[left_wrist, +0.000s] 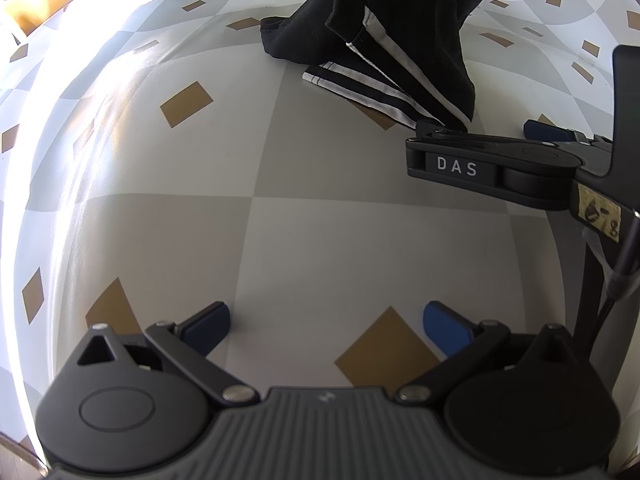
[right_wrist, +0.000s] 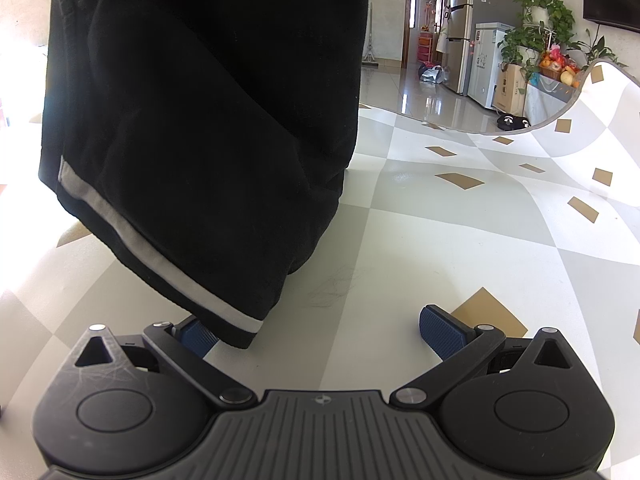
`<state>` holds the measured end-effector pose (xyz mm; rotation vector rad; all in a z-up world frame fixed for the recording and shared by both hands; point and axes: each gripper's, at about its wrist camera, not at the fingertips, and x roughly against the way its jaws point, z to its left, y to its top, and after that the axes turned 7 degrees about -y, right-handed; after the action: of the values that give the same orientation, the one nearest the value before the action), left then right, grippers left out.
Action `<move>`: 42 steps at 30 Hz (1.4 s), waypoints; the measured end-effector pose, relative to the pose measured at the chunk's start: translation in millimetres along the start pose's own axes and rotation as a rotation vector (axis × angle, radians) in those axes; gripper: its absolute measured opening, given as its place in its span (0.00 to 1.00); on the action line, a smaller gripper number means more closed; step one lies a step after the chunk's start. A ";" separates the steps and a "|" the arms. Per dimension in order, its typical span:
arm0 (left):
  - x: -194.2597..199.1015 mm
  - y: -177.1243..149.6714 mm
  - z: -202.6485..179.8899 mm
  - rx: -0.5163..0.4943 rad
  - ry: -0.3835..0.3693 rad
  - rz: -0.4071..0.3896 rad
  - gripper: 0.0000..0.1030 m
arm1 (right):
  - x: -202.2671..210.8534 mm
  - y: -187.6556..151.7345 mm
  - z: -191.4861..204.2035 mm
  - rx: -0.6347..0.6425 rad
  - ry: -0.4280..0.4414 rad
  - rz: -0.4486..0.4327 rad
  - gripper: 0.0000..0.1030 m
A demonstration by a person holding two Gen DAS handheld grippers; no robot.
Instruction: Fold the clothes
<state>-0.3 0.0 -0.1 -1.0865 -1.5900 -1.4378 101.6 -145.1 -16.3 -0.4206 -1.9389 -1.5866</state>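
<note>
Both the left gripper [left_wrist: 326,322] and right gripper [right_wrist: 316,330] gape wide and empty over the checked table [left_wrist: 320,240], where the black garment [right_wrist: 208,120] hangs, its top cut off.

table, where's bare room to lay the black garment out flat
Bare tablecloth lies between the left gripper and the black striped garment, and right of the garment toward the table's curved edge. It is crowded by the right gripper, whose open jaws straddle the hem.
</note>
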 end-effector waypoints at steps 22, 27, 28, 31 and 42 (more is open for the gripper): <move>0.9 -0.1 -1.6 -0.013 0.015 -0.007 1.00 | 0.4 -0.1 0.6 0.000 0.000 0.000 1.00; 1.7 2.6 -4.9 -0.029 0.030 -0.002 1.00 | 0.3 -0.1 0.7 0.000 0.000 0.001 1.00; 2.2 3.1 -6.6 -0.042 0.035 -0.005 1.00 | 0.2 0.0 0.7 0.000 -0.001 0.001 1.00; 4.0 3.7 -14.4 -0.103 0.068 -0.024 1.00 | -0.1 0.1 0.8 0.000 -0.001 0.001 1.00; 7.4 8.9 -24.4 -0.169 0.090 -0.058 1.00 | 0.7 0.1 0.9 0.000 0.000 0.000 1.00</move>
<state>4.5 -23.2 12.9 -1.0629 -1.4682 -1.6610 101.0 -144.3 -15.9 -0.4212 -1.9389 -1.5864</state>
